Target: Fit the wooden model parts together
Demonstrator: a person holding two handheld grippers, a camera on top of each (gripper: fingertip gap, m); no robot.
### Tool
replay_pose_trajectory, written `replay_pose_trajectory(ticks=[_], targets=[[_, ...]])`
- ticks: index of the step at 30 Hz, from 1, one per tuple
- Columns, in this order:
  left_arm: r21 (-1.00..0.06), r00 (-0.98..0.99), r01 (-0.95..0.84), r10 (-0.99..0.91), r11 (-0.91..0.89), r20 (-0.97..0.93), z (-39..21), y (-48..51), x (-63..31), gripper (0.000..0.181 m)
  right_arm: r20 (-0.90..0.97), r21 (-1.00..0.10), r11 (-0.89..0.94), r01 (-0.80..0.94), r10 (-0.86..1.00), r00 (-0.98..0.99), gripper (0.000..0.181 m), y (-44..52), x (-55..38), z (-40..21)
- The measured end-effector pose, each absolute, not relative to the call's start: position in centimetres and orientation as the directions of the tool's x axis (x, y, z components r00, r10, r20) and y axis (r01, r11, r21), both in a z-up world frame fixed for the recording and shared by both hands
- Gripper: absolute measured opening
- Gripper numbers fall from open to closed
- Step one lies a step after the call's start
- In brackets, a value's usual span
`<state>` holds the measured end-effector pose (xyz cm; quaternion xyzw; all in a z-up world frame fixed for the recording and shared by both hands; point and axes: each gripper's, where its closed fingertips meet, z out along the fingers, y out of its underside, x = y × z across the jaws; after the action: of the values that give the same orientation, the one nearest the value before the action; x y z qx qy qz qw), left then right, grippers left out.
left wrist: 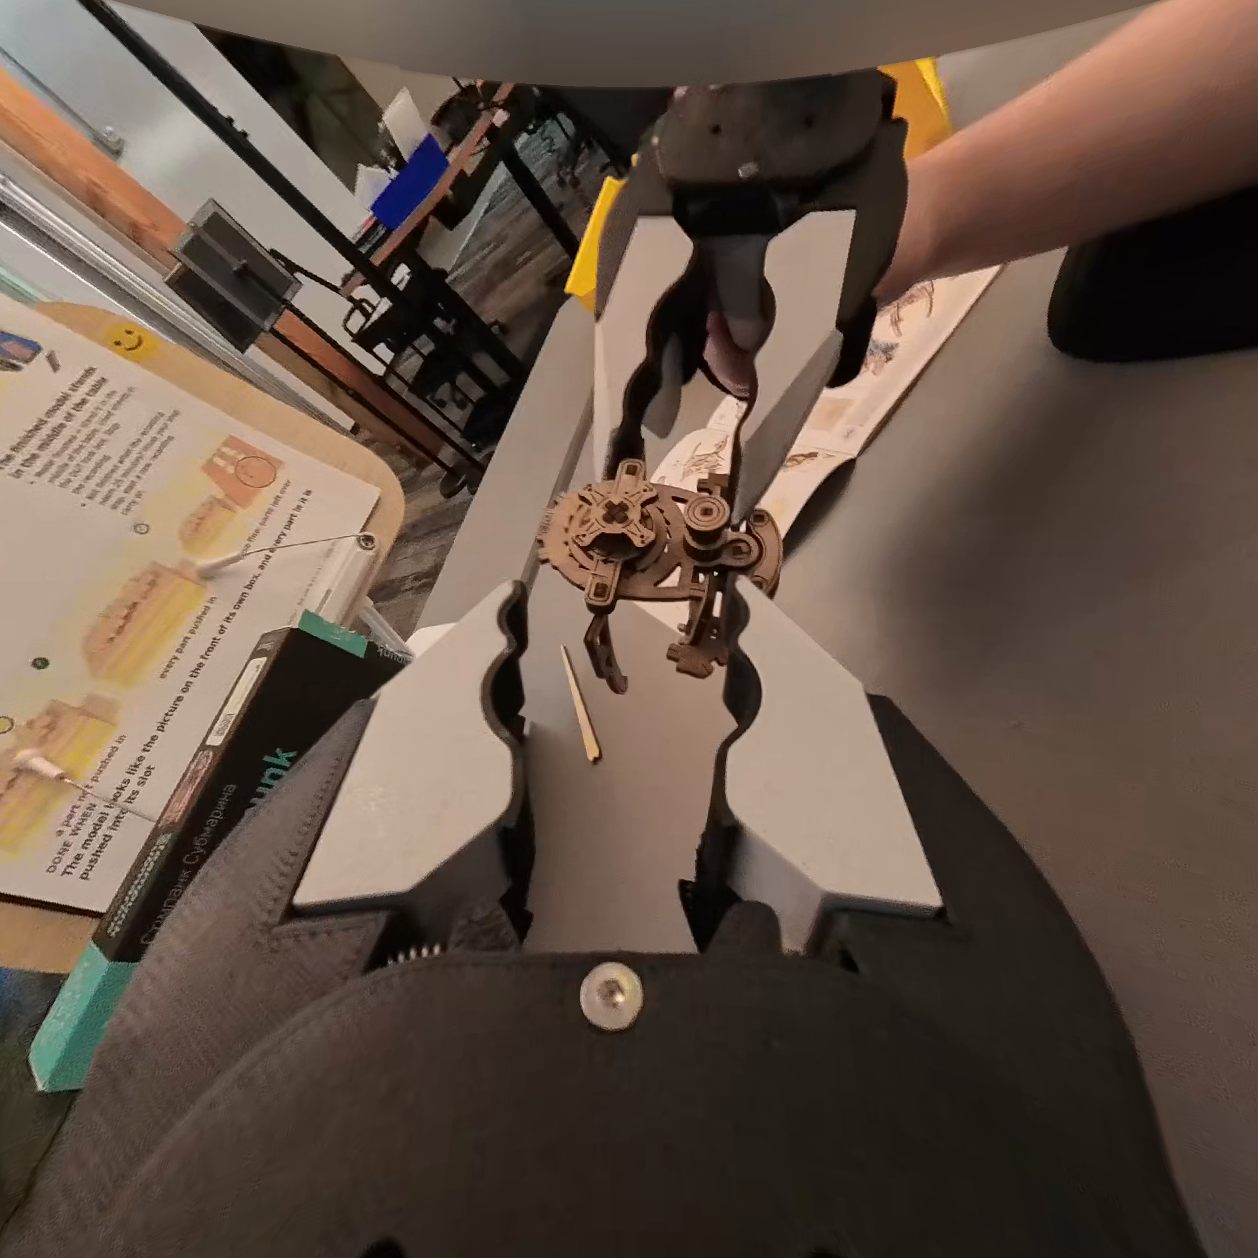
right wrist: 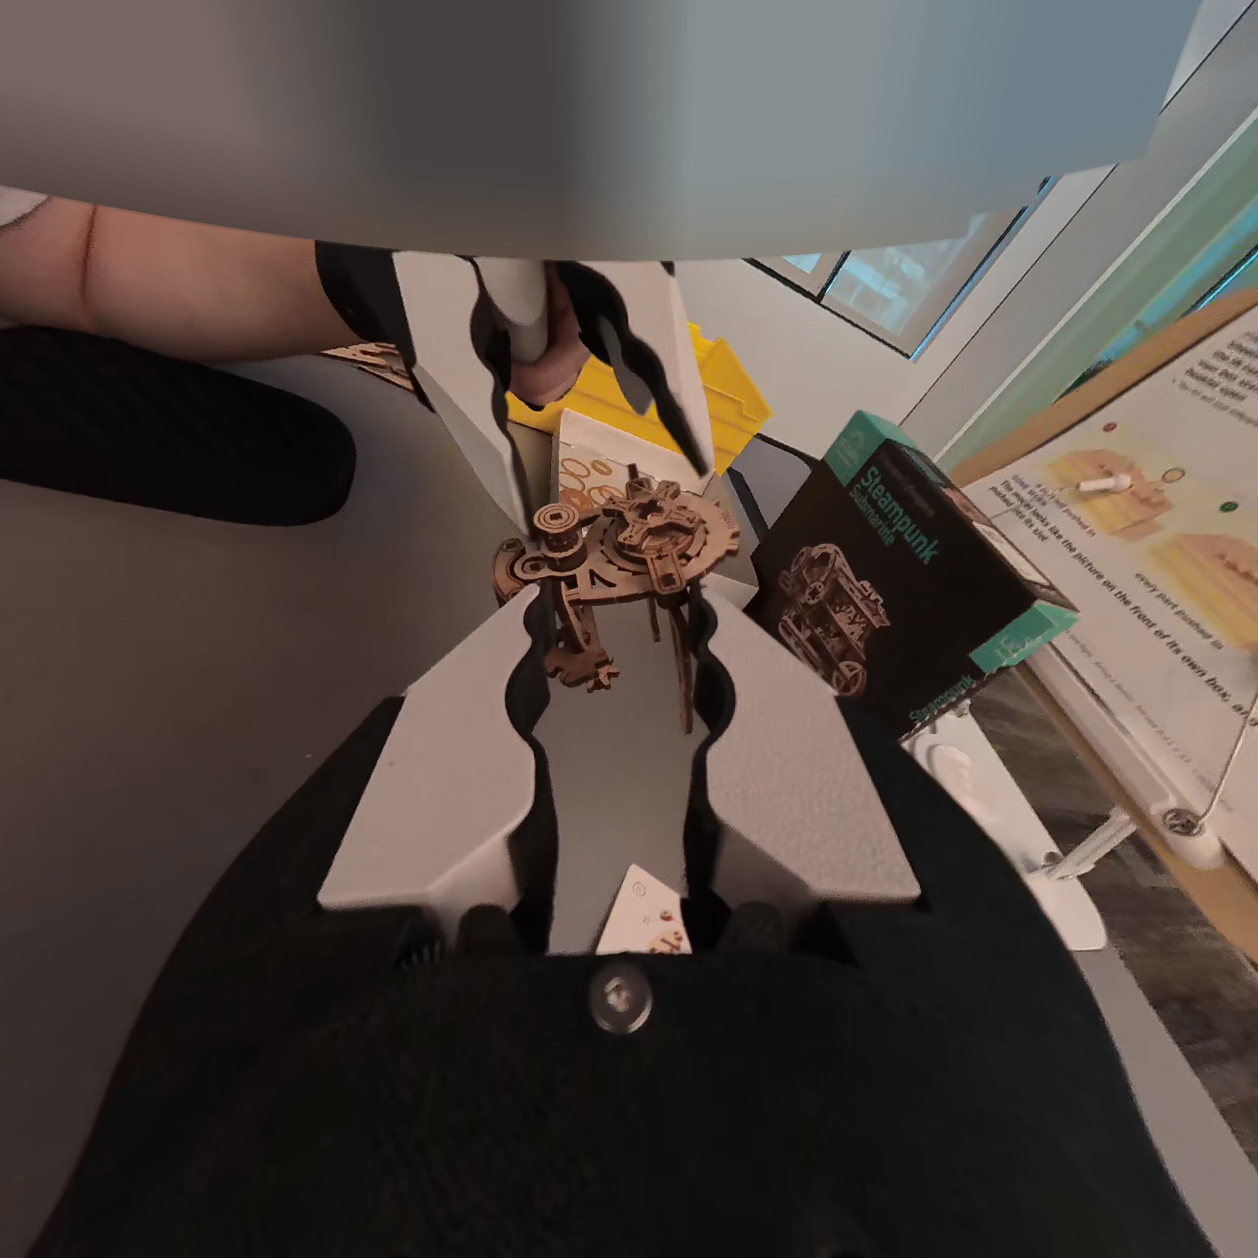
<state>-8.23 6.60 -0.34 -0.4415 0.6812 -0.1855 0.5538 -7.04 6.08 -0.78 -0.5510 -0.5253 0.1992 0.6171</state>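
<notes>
A brown wooden model (left wrist: 653, 551) of gears on a plate with thin legs sits over the grey table (left wrist: 1021, 613), between both grippers. My left gripper (left wrist: 626, 595) straddles its legs with jaws apart; the right finger touches a leg and the left finger stands clear. My right gripper (right wrist: 623, 602) comes from the opposite side, and its pads press the legs of the model (right wrist: 613, 544) from both sides. I see the right gripper (left wrist: 681, 487) in the left wrist view and the left gripper (right wrist: 613, 493) in the right wrist view. A thin wooden stick (left wrist: 580, 704) lies on the table.
A dark box with teal ends (left wrist: 204, 803) (right wrist: 905, 578) stands beside an instruction board (left wrist: 136, 578) (right wrist: 1123, 578). An open booklet (left wrist: 851, 408), a yellow bin (right wrist: 721, 401) and a sheet of wooden parts (right wrist: 585, 476) lie beyond the model. A black padded thing (right wrist: 170, 422) lies near a forearm (left wrist: 1055, 163). Only a small space, under 4 cm, lies between the two pairs of fingers.
</notes>
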Motion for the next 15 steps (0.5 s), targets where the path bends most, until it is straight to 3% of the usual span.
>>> replay_pose_trajectory(ticks=[1, 5, 15], targets=[[-0.73, -0.002, -0.407, -0.8, 0.549, -0.6, -0.5, 6.6, -8.2, 0.052, 0.445, -0.881, 0.327, 0.341, 0.817, 0.366, 0.038, 6.0, -7.2, -0.6], [-0.72, 0.005, -0.406, -0.786, 0.563, -0.618, -0.6, 6.5, -8.0, 0.04, 0.512, -0.849, 0.384, 0.362, 0.766, 0.389, 0.038, 5.9, -7.2, 0.2], [-0.688, 0.003, -0.391, -0.747, 0.611, -0.665, 0.0, 6.1, -8.1, 0.038, 0.68, -0.729, 0.524, 0.441, 0.629, 0.377, 0.038, 5.6, -7.4, 0.7]])
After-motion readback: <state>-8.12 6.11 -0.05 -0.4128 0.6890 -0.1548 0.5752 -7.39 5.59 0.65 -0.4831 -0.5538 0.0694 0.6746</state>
